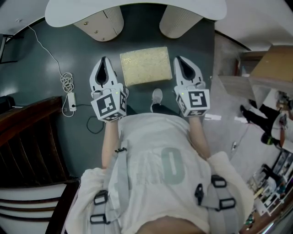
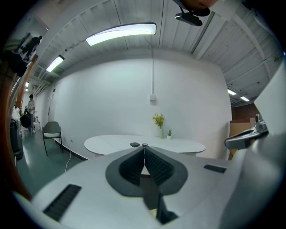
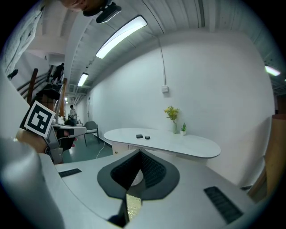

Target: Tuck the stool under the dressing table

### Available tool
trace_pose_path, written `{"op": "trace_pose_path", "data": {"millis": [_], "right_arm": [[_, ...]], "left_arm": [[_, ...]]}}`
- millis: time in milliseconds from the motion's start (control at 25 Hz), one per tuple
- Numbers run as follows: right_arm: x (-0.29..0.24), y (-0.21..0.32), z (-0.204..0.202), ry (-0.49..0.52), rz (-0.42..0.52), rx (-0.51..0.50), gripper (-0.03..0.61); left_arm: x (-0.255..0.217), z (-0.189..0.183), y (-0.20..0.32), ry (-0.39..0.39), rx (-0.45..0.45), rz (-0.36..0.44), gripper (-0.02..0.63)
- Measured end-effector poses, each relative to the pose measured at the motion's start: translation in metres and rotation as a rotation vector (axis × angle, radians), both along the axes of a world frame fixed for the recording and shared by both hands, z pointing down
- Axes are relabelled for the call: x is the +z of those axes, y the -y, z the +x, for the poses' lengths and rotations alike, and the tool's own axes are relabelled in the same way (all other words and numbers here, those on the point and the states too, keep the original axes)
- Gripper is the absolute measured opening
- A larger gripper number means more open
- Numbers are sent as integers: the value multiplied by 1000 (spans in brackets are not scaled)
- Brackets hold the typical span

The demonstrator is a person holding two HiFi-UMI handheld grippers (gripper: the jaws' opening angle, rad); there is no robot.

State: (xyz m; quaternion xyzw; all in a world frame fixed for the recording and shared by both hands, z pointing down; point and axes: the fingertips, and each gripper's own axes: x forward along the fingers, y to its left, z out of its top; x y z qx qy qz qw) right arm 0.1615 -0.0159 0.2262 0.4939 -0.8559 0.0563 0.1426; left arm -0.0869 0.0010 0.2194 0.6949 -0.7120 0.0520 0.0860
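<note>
Holding the left tool (image 1: pixel 104 60) and the right tool (image 1: pixel 179 59) out in front of us, we have the stool (image 1: pixel 145 65) lying between them, one side edge of its yellowish seat just beside each tool. Both tools are fully closed, jaws pressed together, with nothing gripped. The right gripper view shows only a sliver of the yellow seat below its jaws.

The stool stands out in the open, ahead of both tool tips only by its far edge, which sits just short of the white worktop (image 1: pixel 137 11). We judge the task to be at its set-up step: the tools are lined up on the stool, but the push has not begun. From above we cannot be sure whether either tool touches the seat or hangs above it; most likely they are clear of it.

The next move calls for bringing the closed tools down against the seat's near side. We should then drive it straight forward, away from us, through the gap between the two ribbed pedestals (image 1: pixel 103 23) ahead of the tools. Even pressure from both should keep it from twisting into a pedestal.
</note>
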Motion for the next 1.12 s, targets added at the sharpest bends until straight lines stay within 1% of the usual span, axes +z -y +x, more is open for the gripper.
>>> {"op": "trace_pose_path", "data": {"millis": [80, 160, 200, 240, 280, 320, 360, 400, 440, 520, 640, 800, 880, 960, 1040, 1120], "right_arm": [[-3, 0, 1, 17, 3, -1, 3], [-5, -1, 1, 25, 13, -10, 5], [-4, -1, 0, 34, 8, -16, 67], [-4, -1, -2, 45, -1, -21, 192], [-3, 0, -3, 58, -4, -22, 241], [-2, 2, -4, 71, -4, -14, 288], [0, 4, -3, 85, -6, -1, 331], [3, 5, -2, 97, -13, 11, 359], [6, 6, -2, 102, -18, 13, 377], [10, 6, -2, 97, -19, -4, 393], [17, 5, 3, 62, -42, -15, 393], [27, 9, 11, 14, -65, -8, 391], [36, 9, 15, -2, -91, -3, 391], [47, 8, 20, -14, -116, 2, 391], [60, 9, 27, -2, -147, 18, 391], [79, 9, 34, 9, -185, 35, 390]], "left_arm": [[0, -2, -1, -5, 2, 2, 5], [2, -1, -1, -28, 23, 4, 6], [3, 1, 0, -47, 38, 11, 8], [2, 4, 1, -66, 57, 22, 58], [2, 7, 2, -81, 76, 32, 168], [2, 10, 5, -91, 95, 38, 226], [4, 13, 7, -100, 113, 36, 264], [7, 15, 10, -114, 127, 28, 299], [11, 16, 12, -132, 134, 16, 318], [18, 15, 13, -152, 133, -10, 341], [26, 14, 14, -128, 139, -45, 342], [37, 9, 16, -140, 130, -68, 342], [49, 7, 16, -124, 119, -91, 342], [70, 6, 14, -101, 113, -136, 342], [99, 10, 9, -81, 117, -199, 342], [129, 17, -2, -59, 150, -263, 342]]}}
